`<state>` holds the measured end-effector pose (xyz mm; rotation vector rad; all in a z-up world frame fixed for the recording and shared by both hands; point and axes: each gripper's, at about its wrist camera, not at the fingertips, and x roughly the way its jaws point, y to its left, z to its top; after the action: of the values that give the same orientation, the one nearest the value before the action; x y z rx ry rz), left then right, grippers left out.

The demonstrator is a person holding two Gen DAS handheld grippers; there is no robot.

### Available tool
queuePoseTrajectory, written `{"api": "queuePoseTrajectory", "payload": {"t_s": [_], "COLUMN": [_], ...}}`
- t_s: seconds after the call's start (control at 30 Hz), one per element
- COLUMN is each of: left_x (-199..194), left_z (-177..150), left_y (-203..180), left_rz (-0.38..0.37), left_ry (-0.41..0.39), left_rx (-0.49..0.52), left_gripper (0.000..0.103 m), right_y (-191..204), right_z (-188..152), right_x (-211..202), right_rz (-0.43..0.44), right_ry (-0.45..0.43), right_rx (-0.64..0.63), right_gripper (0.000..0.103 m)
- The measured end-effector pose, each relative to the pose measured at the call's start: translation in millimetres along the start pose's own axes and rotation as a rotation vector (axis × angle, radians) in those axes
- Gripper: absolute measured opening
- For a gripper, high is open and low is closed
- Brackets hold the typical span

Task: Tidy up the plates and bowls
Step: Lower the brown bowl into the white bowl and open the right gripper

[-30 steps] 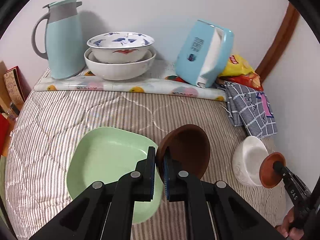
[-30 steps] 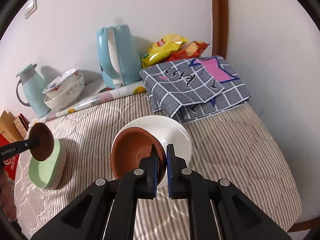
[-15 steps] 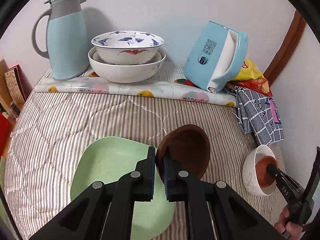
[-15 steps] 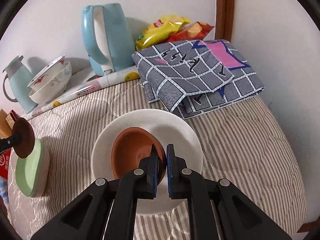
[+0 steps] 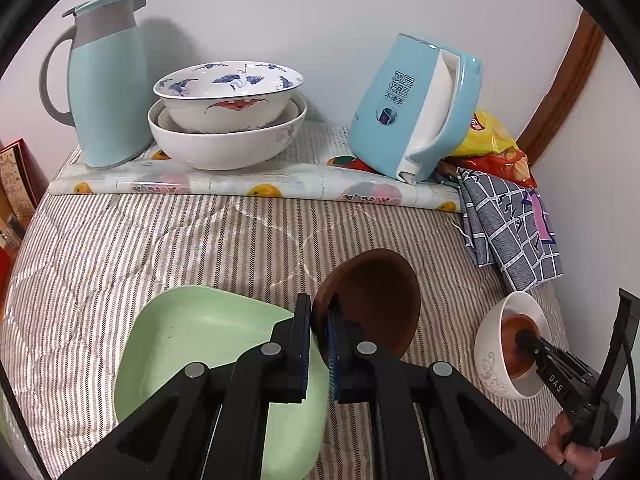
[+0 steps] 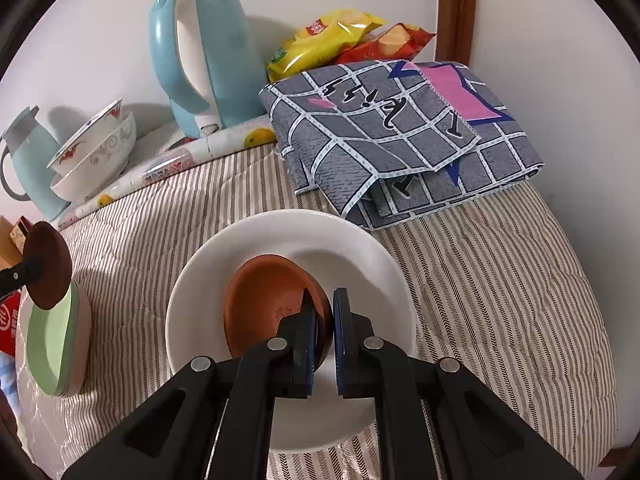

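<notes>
My left gripper [image 5: 319, 320] is shut on the rim of a dark brown saucer [image 5: 376, 300], held tilted just above and right of the green square plate [image 5: 208, 340]. From the right wrist view that same brown saucer [image 6: 48, 266] hangs over the green plate [image 6: 52, 350] at far left. My right gripper [image 6: 324, 312] is shut on the rim of a reddish-brown small bowl [image 6: 268, 300], which sits down inside the white bowl [image 6: 288, 236]. The left wrist view shows this white bowl [image 5: 490, 344] at lower right with the right gripper [image 5: 528, 340] reaching into it.
At the back on a fruit-print mat [image 5: 256, 184] stand a light-blue jug [image 5: 106, 84], two stacked porcelain bowls [image 5: 228, 120] and a tilted blue kettle [image 5: 416, 108]. A folded checked cloth [image 6: 400, 136] and snack bags [image 6: 336, 36] lie right. A striped quilt [image 5: 160, 240] covers the surface.
My right gripper lowered the reddish-brown bowl from above the white bowl's rim down into it. The left gripper with the brown saucer drifted slightly toward the back of the table.
</notes>
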<state>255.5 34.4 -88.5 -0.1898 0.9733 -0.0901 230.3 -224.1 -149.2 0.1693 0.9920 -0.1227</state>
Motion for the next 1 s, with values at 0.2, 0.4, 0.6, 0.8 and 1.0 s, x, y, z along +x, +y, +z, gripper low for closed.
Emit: {"api": "queuePoseTrajectory", "payload": {"t_s": [0.2,0.4,0.6,0.8,1.0], "left_x": [0.1,3.9,10.1,11.4,12.0], "left_z": [-0.2,-0.8,-1.9,-1.8,-1.3], "left_y": [-2.5,-1.4,1.8,3.7,4.6], "left_rz": [-0.010,-0.017,-0.021,-0.023,-0.026], "left_ry": [-0.001,0.009,0.021,0.022,0.025], "left_rx": [0.004,0.001,-0.007,-0.009,-0.006], "left_gripper": [0.008,0.008,0.008,0.008,0.008], "right_y": [1.5,6.2,12.8,20.4,20.5], "right_z": [1.0,3.4,3.7,1.9,1.0], "right_x": [3.1,8.0,16.3,21.2,24.8], "right_rz": [-0.006,-0.059,-0.085,-0.145,-0.167], "right_ry": [0.014,0.026,0.052,0.064,0.073], "right_rx": [-0.013,-0.054,-0.091,-0.143,-0.157], "right_gripper": [0.008,0.008,0.009,0.015,0.017]}}
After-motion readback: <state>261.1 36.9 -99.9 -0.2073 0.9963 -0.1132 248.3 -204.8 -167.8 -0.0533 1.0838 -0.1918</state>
